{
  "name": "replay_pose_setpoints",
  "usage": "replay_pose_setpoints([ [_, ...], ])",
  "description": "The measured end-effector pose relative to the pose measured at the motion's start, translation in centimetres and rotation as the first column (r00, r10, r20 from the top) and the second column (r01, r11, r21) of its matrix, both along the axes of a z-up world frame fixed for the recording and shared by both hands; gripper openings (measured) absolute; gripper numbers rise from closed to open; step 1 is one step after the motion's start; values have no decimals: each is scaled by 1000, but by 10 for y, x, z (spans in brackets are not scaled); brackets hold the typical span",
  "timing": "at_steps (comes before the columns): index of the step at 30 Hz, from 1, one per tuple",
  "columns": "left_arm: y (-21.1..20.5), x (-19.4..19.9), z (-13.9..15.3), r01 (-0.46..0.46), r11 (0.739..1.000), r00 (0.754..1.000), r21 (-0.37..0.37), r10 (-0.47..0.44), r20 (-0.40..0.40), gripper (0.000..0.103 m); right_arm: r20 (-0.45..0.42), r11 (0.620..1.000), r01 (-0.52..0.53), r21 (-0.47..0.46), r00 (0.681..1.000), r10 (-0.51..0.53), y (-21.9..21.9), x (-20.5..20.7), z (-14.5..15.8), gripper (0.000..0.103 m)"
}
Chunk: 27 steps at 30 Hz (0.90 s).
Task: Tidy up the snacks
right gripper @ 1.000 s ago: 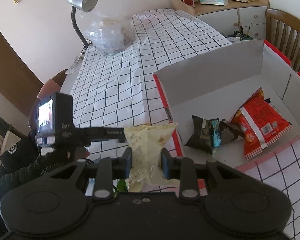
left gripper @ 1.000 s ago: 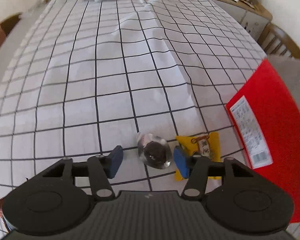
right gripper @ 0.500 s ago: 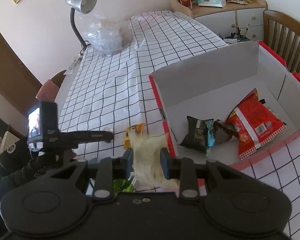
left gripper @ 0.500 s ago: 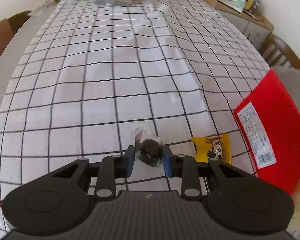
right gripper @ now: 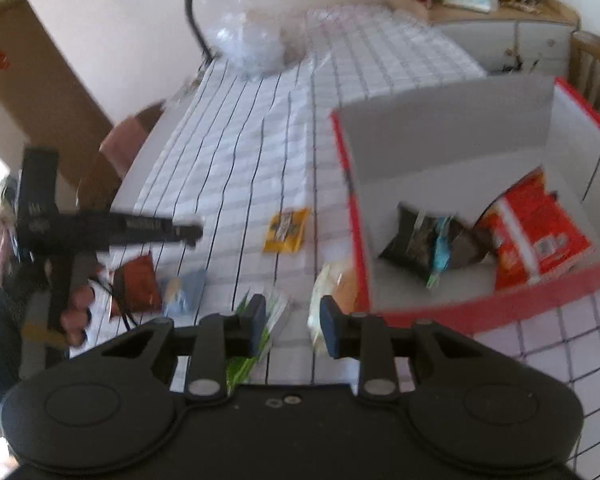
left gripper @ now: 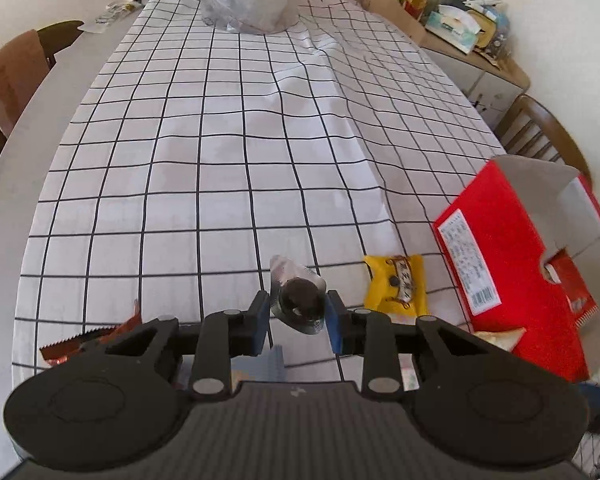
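Surface: white cloth with black grid (left gripper: 228,160), red box (right gripper: 452,200) at your right. Your left claw (left gripper: 296,318) was pinched on the clear-wrapped dark snack (left gripper: 300,302), held between its blue pads; the yellow packet (left gripper: 396,286) lay just beside it. Half a second before, your right claw (right gripper: 288,326) gripped a pale bag (right gripper: 332,284); now it stood spread with nothing between the pads, that bag resting against the box's outer wall. Right view was blurred. Your left hand (right gripper: 76,312) gripped the handle low over the cloth.
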<state>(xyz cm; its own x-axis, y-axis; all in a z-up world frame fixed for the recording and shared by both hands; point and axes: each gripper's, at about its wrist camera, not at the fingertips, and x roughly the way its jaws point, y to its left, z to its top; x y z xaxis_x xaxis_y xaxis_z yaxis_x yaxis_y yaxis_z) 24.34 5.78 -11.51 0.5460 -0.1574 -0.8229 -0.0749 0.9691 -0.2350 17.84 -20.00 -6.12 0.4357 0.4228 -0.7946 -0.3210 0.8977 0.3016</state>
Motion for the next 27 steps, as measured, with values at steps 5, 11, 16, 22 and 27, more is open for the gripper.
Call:
replay_pose_setpoints([
  [5, 4, -4, -1, 17, 1000, 1000, -16, -17, -2, 28, -79, 999, -38, -15, 996, 37, 23, -9, -26, 81],
  [11, 13, -6, -3, 26, 1000, 1000, -9, -26, 0, 28, -109, 999, 13, -52, 994, -19, 73, 0, -55, 101],
  [16, 21, -7, -7, 34, 999, 999, -15, -34, 0, 28, -149, 981, 95, -170, 981, -121, 109, 24, -81, 96],
  [22, 27, -8, -12, 27, 999, 1000, -43, -27, 3, 28, -164, 966, 144, -215, 970, -181, 120, 45, -89, 93],
  [27, 30, -8, -14, 19, 998, 1000, -55, -19, 5, 28, -127, 954, 113, -277, 980, -152, 132, 43, -91, 80],
])
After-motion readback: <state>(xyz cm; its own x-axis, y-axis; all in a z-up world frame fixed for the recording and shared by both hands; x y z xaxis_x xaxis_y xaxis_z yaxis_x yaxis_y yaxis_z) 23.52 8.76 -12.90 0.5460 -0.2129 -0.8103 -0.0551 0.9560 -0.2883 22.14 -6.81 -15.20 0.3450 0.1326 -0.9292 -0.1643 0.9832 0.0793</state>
